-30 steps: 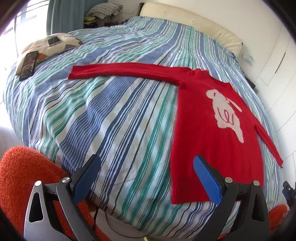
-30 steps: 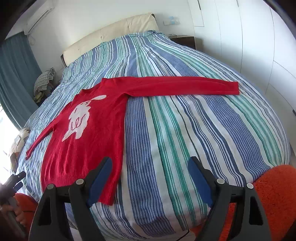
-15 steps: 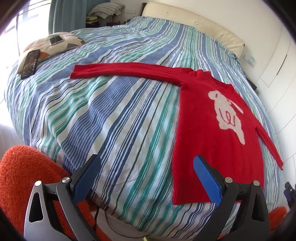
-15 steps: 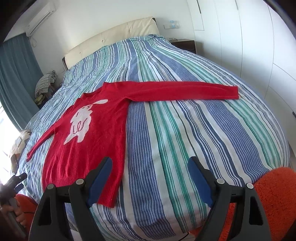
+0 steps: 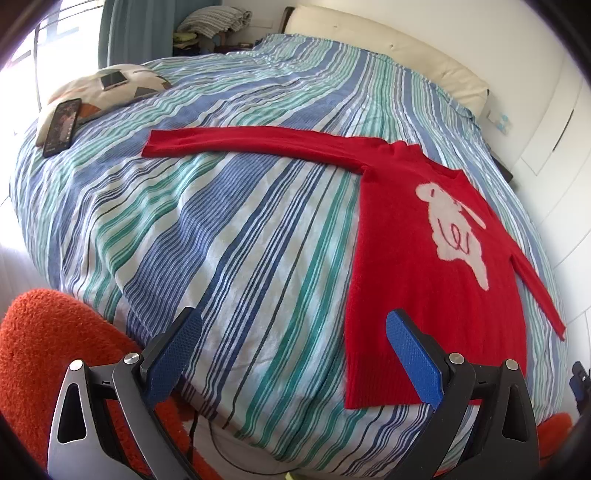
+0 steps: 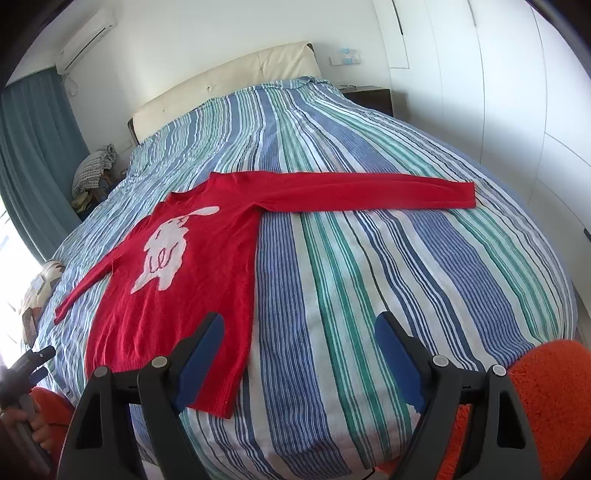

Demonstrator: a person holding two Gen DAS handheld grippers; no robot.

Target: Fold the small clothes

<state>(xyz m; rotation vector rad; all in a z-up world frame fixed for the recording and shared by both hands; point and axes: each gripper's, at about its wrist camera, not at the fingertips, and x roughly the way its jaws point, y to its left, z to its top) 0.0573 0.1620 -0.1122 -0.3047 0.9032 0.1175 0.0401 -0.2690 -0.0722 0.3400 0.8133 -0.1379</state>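
We see the red sweater (image 5: 424,258) spread flat, front up, on the striped bedspread (image 5: 221,240), one sleeve stretched straight out sideways. Left gripper (image 5: 295,354): jaws wide apart, nothing between them, hanging above the bed's near edge beside the sweater's hem. Right gripper (image 6: 299,354): likewise gaping and empty. Only the left view gives us two phones (image 5: 62,125) on a patterned cushion (image 5: 129,81). Only the right view gives us the wall air conditioner (image 6: 86,31) and a hand (image 6: 26,424) gripping the other tool.
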